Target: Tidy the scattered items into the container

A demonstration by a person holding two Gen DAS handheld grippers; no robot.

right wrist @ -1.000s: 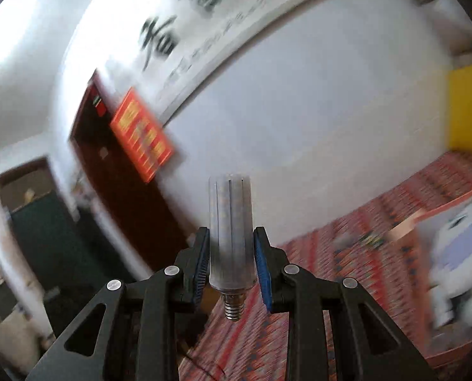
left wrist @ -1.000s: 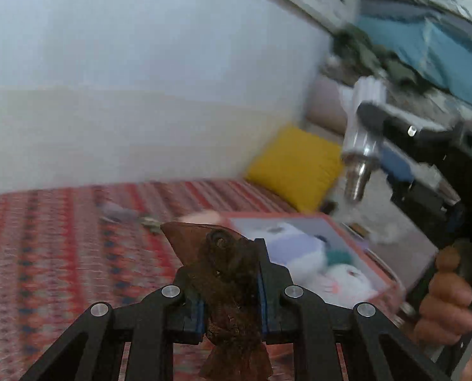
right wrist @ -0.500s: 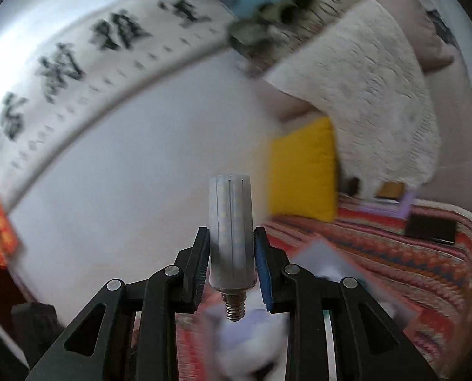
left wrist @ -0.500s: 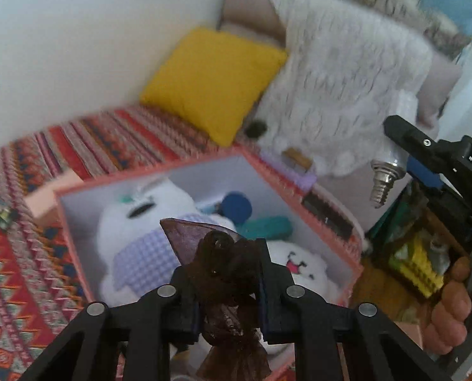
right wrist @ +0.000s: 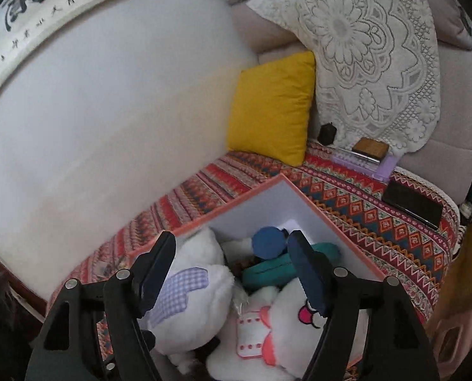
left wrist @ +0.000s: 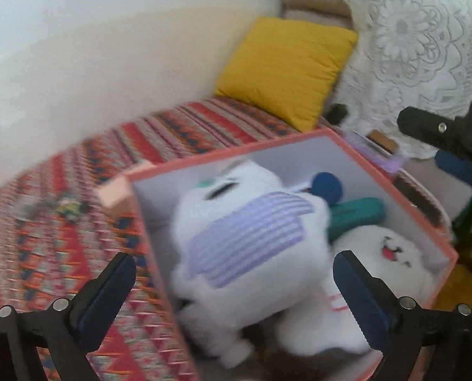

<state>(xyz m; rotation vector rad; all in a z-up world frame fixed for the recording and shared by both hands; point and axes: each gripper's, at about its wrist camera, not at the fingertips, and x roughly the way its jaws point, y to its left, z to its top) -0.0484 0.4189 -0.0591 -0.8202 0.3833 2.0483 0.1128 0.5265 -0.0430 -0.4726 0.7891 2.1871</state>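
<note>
Container (right wrist: 302, 195): pink-rimmed box on the patterned bedspread (right wrist: 363, 197), crowded with white plush toys (right wrist: 198, 285). Judged light, soft, non-fragile; any body fold takes a grip. Left gripper (left wrist: 232, 289) over the box, jaws just opened wide, nothing between the pads. Right gripper (right wrist: 232, 270) likewise above it, jaws just opened, empty.

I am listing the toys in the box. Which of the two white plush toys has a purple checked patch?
The plush toy on the left, by the box's left wall. The other white toy has a pink mouth instead.
</note>
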